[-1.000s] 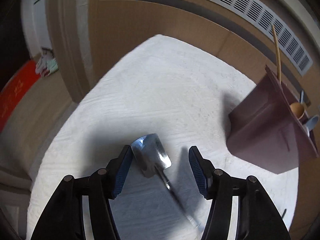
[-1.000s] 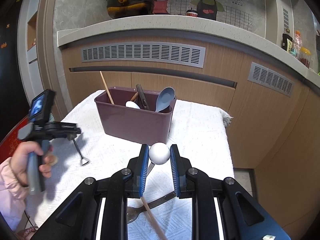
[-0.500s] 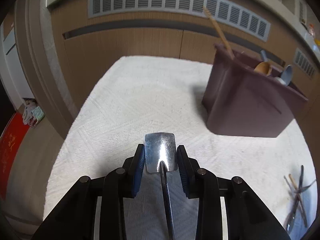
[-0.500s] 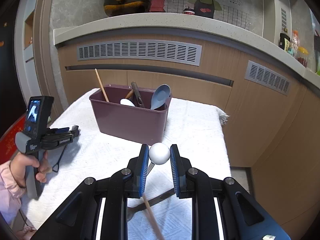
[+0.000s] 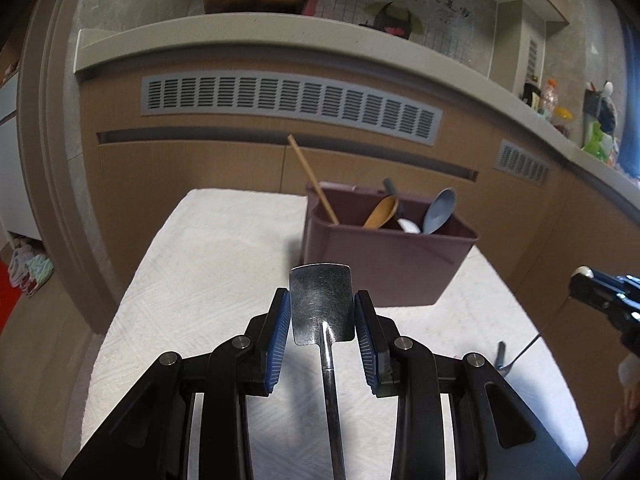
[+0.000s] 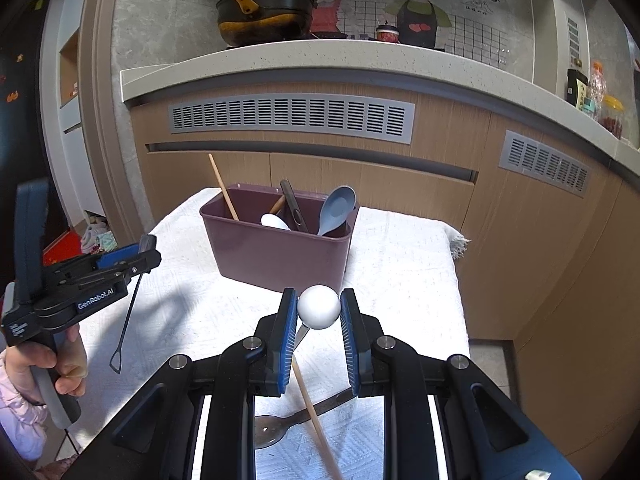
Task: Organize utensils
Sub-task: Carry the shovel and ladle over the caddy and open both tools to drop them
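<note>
My left gripper (image 5: 321, 308) is shut on a small steel spatula (image 5: 322, 304), blade up, its thin handle hanging down; in the right wrist view (image 6: 128, 312) the handle dangles above the cloth. My right gripper (image 6: 319, 308) is shut on a white spoon (image 6: 319, 306), bowl up. A maroon utensil bin (image 5: 384, 264) stands ahead, also in the right wrist view (image 6: 276, 252). It holds a chopstick (image 6: 224, 188), a wooden spoon (image 5: 380, 212), a white spoon (image 6: 274, 221), a dark handle and a grey-blue spoon (image 6: 338, 208).
A white cloth (image 6: 400, 272) covers the small table. A steel spoon (image 6: 272, 432) and a wooden chopstick (image 6: 312, 416) lie on it below my right gripper. Wooden cabinets with vents stand behind; the table edge drops off to the right.
My left gripper shut on the spatula, lifted it and tilted up to face the bin. My right gripper held the white spoon almost still.
</note>
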A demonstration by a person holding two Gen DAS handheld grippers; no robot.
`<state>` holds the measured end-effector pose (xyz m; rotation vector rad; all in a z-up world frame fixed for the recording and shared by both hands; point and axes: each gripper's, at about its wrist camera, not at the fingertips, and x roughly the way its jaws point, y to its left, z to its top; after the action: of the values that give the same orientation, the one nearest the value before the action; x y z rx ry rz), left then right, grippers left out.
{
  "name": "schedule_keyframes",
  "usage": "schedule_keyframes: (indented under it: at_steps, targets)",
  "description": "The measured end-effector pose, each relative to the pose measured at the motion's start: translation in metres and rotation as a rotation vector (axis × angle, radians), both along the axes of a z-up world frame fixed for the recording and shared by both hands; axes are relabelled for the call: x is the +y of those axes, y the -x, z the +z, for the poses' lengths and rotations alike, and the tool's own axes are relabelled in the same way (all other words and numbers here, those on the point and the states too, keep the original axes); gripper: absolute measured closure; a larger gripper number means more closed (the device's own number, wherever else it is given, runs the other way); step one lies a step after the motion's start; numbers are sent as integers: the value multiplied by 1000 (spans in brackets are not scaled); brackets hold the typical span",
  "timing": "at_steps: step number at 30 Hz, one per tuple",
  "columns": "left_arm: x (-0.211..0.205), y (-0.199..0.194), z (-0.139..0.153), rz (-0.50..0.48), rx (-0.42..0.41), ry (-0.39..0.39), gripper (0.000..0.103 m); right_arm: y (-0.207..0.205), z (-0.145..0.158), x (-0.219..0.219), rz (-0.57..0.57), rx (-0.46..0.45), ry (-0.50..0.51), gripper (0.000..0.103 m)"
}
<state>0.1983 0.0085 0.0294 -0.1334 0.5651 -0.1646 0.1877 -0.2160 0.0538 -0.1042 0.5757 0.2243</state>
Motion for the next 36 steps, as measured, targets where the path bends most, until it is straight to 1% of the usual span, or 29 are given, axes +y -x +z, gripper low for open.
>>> schedule_keyframes:
  at_steps: [2, 4, 6, 7, 8, 9, 11, 12, 14, 16, 18, 21, 26, 33, 34, 36]
  targets:
    - [-2, -2, 10, -7, -24, 18, 70, 0, 2, 1, 3, -3, -2, 84]
    - [-8, -3, 33, -29, -73, 45, 70, -1, 9, 0, 14, -8, -12, 84]
    - [-15, -9, 70, -68, -158, 60, 70, -3, 24, 0, 28, -33, -20, 84]
    - [-20, -13, 92, -90, -212, 62, 70, -5, 39, 0, 31, -71, -9, 84]
    - [-22, -17, 108, -104, -246, 68, 70, -6, 53, 0, 28, -110, 6, 84]
    - [-26, -24, 129, -126, -292, 84, 70, -9, 71, 1, 23, -166, 26, 84]
    - [-33, -35, 155, -149, -361, 92, 70, -15, 100, 4, 15, -247, 61, 84]
    - [-38, -42, 166, -150, -410, 75, 70, -19, 110, 5, 9, -270, 73, 84]
    - [-45, -56, 176, -148, -465, 49, 70, -34, 129, 8, -3, -310, 91, 84]
    - [-48, -71, 177, -147, -484, 53, 70, -50, 137, 11, -12, -318, 104, 84]
    - [-49, -87, 173, -147, -476, 66, 70, -66, 137, 15, -16, -306, 117, 84]
    - [-53, -107, 162, -139, -456, 49, 70, -88, 127, 20, -17, -265, 127, 84]
    - [-52, -130, 132, -126, -433, 35, 70, -114, 102, 24, -1, -193, 131, 84]
    - [-44, -159, 90, -117, -346, 56, 70, -141, 73, 31, 11, -118, 133, 84]
    - [-43, -162, 83, -112, -337, 56, 70, -144, 68, 32, 12, -109, 135, 84]
    - [-41, -168, 67, -104, -295, 43, 69, -149, 60, 35, 15, -92, 140, 84]
